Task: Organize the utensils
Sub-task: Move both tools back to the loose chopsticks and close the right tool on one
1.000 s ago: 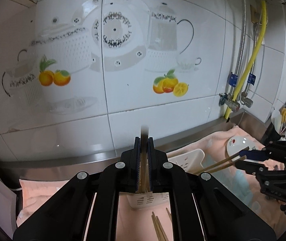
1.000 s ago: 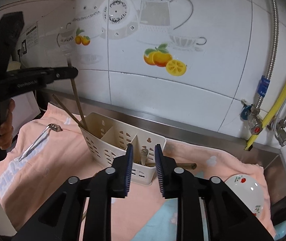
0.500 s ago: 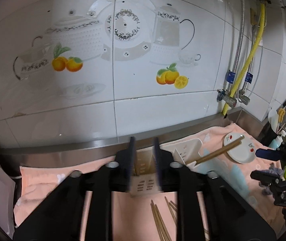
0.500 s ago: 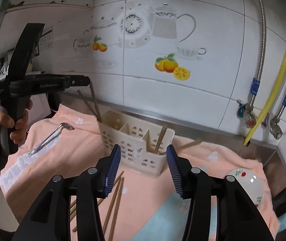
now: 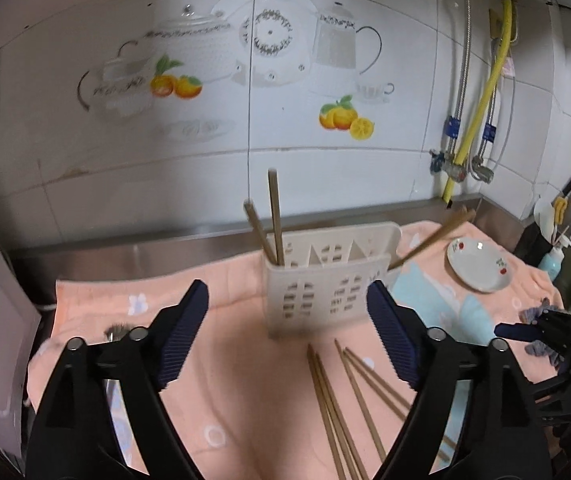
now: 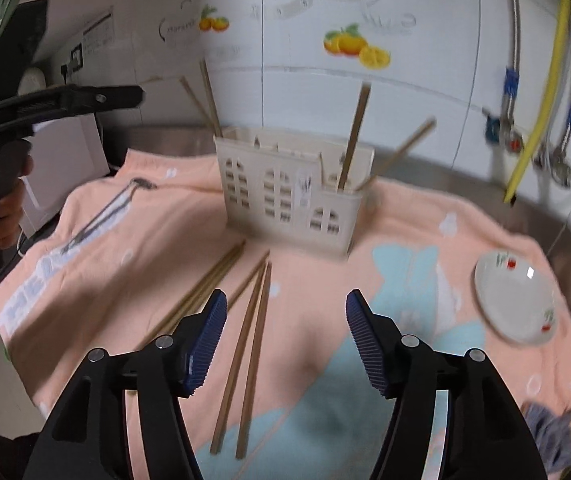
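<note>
White kitchen tiles back your bench (image 5: 221, 240), draped in a peach towel (image 6: 133, 264). Your left hand-held gripper (image 5: 287, 334) and right hand-held gripper (image 6: 285, 340) are both opening, empty, over loose chopsticks (image 6: 251, 344) lying before the cream utensil caddy (image 5: 325, 288), where others stand.

cream slotted caddy (image 5: 325, 280) stands upright holding leaning chopsticks (image 5: 274, 216); loose chopsticks (image 6: 245, 360) lie before it.

Cream caddy (image 5: 325, 292); brown chopsticks (image 6: 245, 356); peach, blue-patterned towel (image 6: 317, 360); white, red-dotted plate (image 5: 479, 266)
</note>
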A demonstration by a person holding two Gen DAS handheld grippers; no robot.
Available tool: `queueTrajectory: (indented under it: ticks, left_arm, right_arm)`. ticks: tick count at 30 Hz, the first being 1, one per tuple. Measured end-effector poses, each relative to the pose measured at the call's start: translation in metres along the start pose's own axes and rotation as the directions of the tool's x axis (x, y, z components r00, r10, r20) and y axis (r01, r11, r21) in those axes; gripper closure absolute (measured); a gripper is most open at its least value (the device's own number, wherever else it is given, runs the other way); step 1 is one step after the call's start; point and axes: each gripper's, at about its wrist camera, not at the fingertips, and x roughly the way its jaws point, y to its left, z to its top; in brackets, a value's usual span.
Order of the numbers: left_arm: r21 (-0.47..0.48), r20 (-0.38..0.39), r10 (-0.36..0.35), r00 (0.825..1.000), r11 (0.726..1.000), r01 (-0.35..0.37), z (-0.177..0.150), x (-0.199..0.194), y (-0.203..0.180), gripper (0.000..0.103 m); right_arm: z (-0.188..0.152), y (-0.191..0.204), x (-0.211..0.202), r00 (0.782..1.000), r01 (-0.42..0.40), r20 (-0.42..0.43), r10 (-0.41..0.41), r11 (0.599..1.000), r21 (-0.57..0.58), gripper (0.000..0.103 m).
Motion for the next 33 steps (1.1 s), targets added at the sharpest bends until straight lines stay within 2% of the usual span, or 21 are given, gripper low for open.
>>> queueTrajectory:
  ticks: [1,6,18,26,33]
  left_arm:
    - [-0.002,-0.001,0.003,1.0,1.0,-0.003,-0.005,-0.002,0.0,0.012]
    - [-0.011,-0.013,0.022,1.0,1.0,-0.022,-0.03,-0.012,0.002,0.005]
    - [-0.059,-0.101,0.061,0.993,0.996,-0.068,-0.088,-0.018,0.012,0.005]
    - [-0.09,-0.131,0.09,0.987,0.991,-0.102,-0.111,-0.022,0.025,0.005]
    - [-0.12,-0.177,0.099,0.979,0.985,-0.122,-0.13,-0.017,0.033,0.005]
  right_arm:
    - [-0.006,0.0,0.002,1.0,0.003,-0.007,-0.003,1.0,0.006,0.04]
    - [-0.03,0.004,0.005,0.999,0.024,-0.034,-0.023,0.999,0.021,0.04]
    - [-0.074,0.02,0.014,0.994,0.04,-0.098,-0.037,0.999,0.023,0.042]
    - [-0.083,0.025,0.024,0.992,0.006,-0.126,0.0,0.999,0.05,0.056]
    - [-0.086,0.029,0.034,0.988,-0.015,-0.151,0.023,0.998,0.057,0.074]
